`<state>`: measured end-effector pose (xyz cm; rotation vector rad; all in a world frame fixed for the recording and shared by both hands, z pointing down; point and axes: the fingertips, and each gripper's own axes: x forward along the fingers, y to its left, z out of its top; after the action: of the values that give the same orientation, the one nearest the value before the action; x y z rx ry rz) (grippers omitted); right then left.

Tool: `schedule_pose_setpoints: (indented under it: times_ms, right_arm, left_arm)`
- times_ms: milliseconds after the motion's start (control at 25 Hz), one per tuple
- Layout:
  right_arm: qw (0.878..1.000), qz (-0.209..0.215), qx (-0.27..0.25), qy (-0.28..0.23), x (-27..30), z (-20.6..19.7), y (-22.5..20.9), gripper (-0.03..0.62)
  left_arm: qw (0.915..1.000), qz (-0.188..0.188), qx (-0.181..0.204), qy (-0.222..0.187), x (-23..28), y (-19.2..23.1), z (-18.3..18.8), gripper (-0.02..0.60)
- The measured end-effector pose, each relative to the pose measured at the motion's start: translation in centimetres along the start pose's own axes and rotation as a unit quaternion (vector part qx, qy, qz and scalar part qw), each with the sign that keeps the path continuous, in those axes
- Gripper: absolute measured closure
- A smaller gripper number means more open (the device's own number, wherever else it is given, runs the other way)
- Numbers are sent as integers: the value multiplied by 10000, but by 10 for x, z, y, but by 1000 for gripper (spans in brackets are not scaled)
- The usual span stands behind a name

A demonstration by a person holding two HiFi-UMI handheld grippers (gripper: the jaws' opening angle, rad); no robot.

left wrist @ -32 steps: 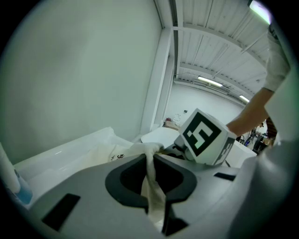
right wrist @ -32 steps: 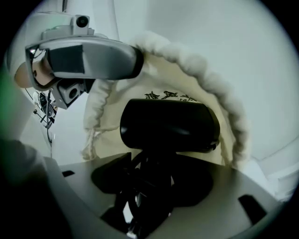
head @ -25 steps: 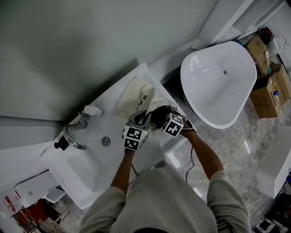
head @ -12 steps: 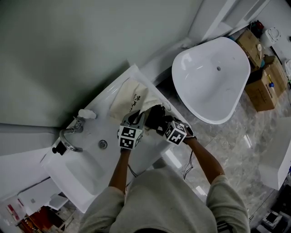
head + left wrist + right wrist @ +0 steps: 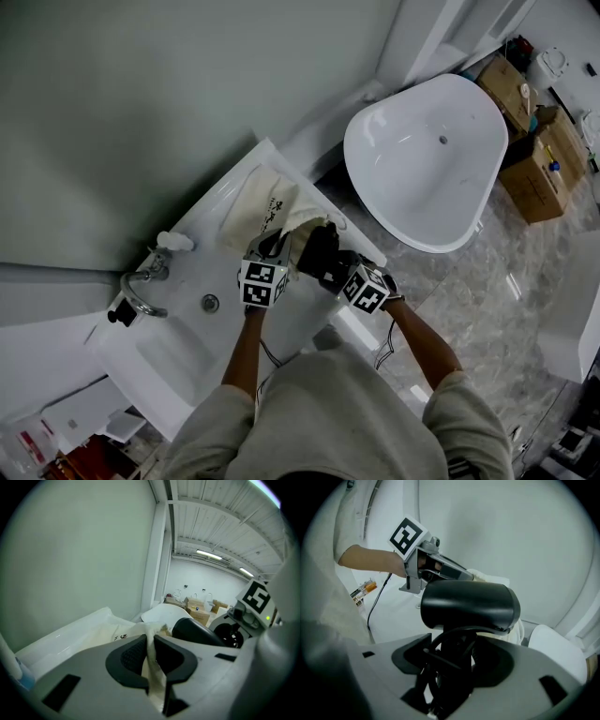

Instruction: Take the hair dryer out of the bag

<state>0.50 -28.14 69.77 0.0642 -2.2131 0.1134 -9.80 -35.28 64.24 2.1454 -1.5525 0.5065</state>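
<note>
Head view: the hair dryer (image 5: 319, 251) hangs over the desk (image 5: 305, 314) at the mouth of the bag (image 5: 261, 206), held in the right claw (image 5: 333, 272).

Left gripper view: the left claw (image 5: 151, 656) is narrow and pinches the bag's cloth edge. The dryer lies just beyond it.

Right gripper view: the jaws stand wide, clamped on the dryer's handle and its cord.

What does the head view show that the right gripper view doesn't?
Only the head view shows the cardboard boxes and the grey floor. Only the right gripper view shows the right gripper shut on the handle of the hair dryer, with the cord bunched between its jaws. Both show the black hair dryer, the left gripper with its marker cube, and some of the pale bag.
</note>
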Motion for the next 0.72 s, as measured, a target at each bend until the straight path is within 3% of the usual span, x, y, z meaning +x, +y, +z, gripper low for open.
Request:
schedule_pose_setpoints:
  times_ms: [240, 400, 600, 720]
  right_arm:
    - [9962, -297, 602, -546, -20, 2, 0, 329]
    - [9870, -577, 1037, -1087, -40, 15, -3, 329]
    - [9728, -970, 1408, -1563, -60, 25, -11, 329]
    - [9639, -1168, 1625, -1758, -71, 29, -16, 329]
  left_arm:
    - [10000, -35, 61, 13, -1, -2, -1, 538]
    - [9999, -127, 16, -47, -1, -8, 1, 534]
    - [9995, -318, 24, -85, -5, -20, 2, 416]
    - [9993, -292, 77, -202, -12, -22, 7, 405]
